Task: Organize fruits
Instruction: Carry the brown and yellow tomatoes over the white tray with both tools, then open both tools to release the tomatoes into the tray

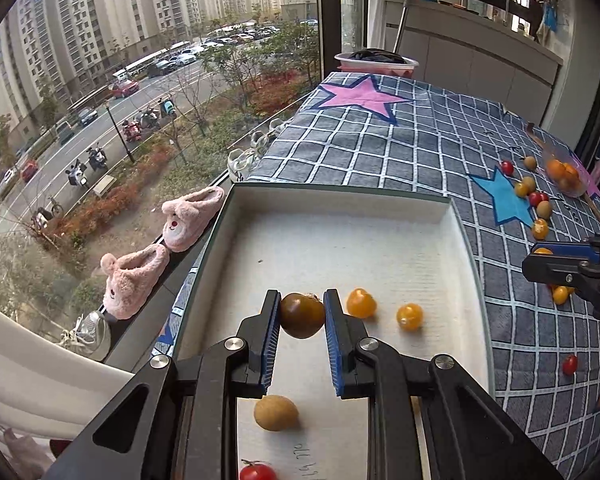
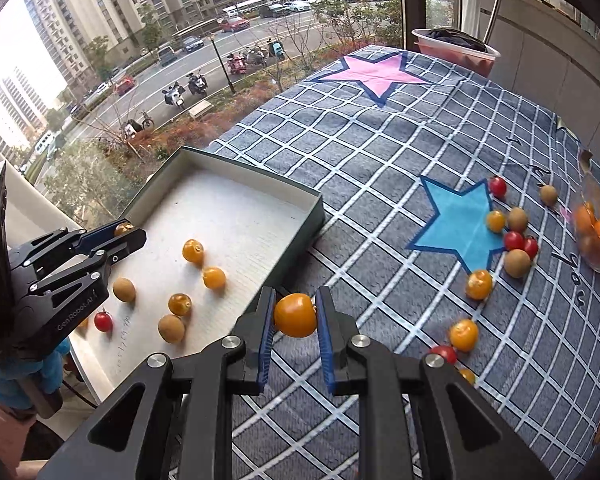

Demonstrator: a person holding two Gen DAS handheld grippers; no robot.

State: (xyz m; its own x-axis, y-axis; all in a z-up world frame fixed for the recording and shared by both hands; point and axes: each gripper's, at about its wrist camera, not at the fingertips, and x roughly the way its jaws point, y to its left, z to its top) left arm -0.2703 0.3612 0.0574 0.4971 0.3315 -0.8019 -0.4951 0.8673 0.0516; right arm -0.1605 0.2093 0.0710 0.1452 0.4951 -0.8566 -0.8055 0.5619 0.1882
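Note:
My left gripper (image 1: pixel 302 312) is shut on a brown-green round fruit (image 1: pixel 302 316) and holds it over the white-lined box (image 1: pixel 340 200). In the box lie two orange kumquats (image 1: pixel 361 303), a tan longan (image 1: pixel 276 412) and a red cherry tomato (image 1: pixel 257 472). My right gripper (image 2: pixel 296 312) is shut on an orange kumquat (image 2: pixel 295 315) above the checked cloth, just right of the box's edge (image 2: pixel 300 236). The left gripper (image 2: pixel 128 236) shows in the right wrist view over the box. Loose kumquats (image 2: pixel 478 284), longans (image 2: pixel 517 263) and cherry tomatoes (image 2: pixel 514 240) lie on the cloth at right.
A checked blue-grey cloth (image 2: pixel 380 152) with pink and blue stars covers the table. A clear bag of orange fruit (image 2: pixel 596 236) lies at the far right. A pink basin (image 2: pixel 456 50) stands at the far end. A window with pink slippers (image 1: pixel 132 280) on its sill runs along the left.

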